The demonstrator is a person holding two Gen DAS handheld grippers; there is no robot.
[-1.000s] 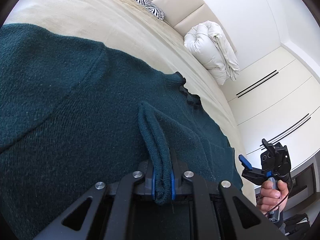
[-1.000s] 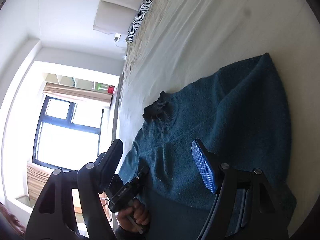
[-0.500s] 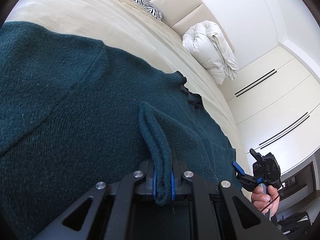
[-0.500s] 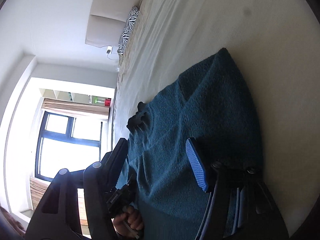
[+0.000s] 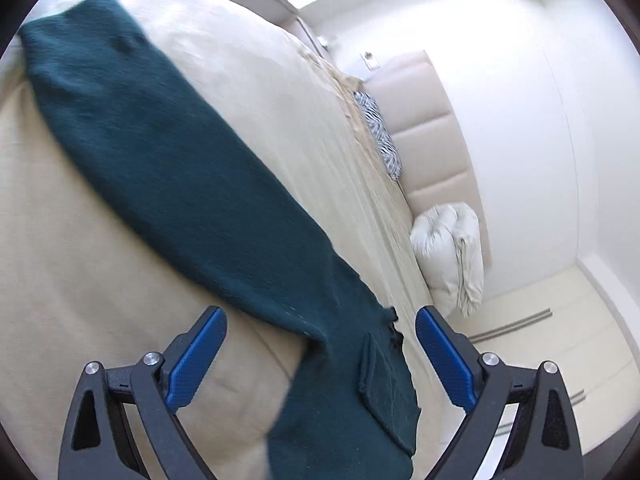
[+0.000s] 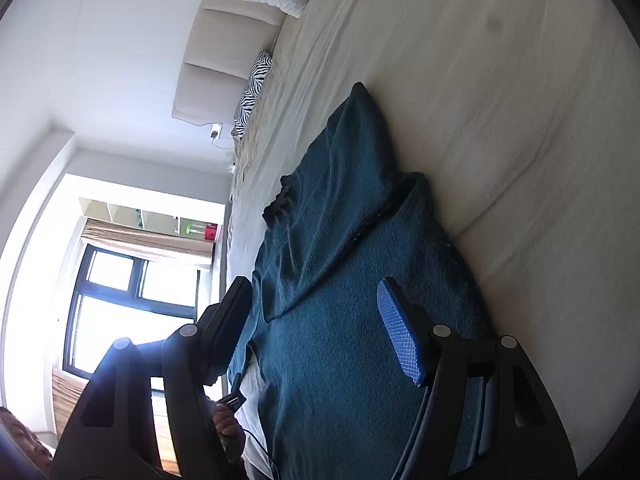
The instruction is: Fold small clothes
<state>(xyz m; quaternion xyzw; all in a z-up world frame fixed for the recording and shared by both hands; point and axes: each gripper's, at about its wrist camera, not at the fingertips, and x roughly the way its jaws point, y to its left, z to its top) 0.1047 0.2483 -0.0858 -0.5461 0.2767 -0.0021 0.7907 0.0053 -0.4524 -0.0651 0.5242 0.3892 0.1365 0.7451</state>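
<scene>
A dark teal knit sweater point(image 5: 188, 184) lies on the beige bed point(image 5: 80, 280), stretched out long with a sleeve or edge folded over it. It also shows in the right wrist view point(image 6: 344, 288), creased, its dark collar point(image 6: 282, 200) toward the headboard. My left gripper point(image 5: 320, 344) is open and empty, just above the sweater's near part. My right gripper point(image 6: 316, 320) is open and empty, low over the sweater's near end.
A zebra-print pillow point(image 5: 380, 136) and a rolled white duvet point(image 5: 452, 252) lie by the padded headboard point(image 5: 424, 128). White wardrobe doors point(image 5: 540, 340) stand past the bed. A window point(image 6: 132, 292) is on the far side. The left hand point(image 6: 228, 420) shows beside the bed's edge.
My left gripper has opened and let go of the sweater fold it was pinching, then swung away to a new angle. My right gripper has moved lower over the sweater, still open.
</scene>
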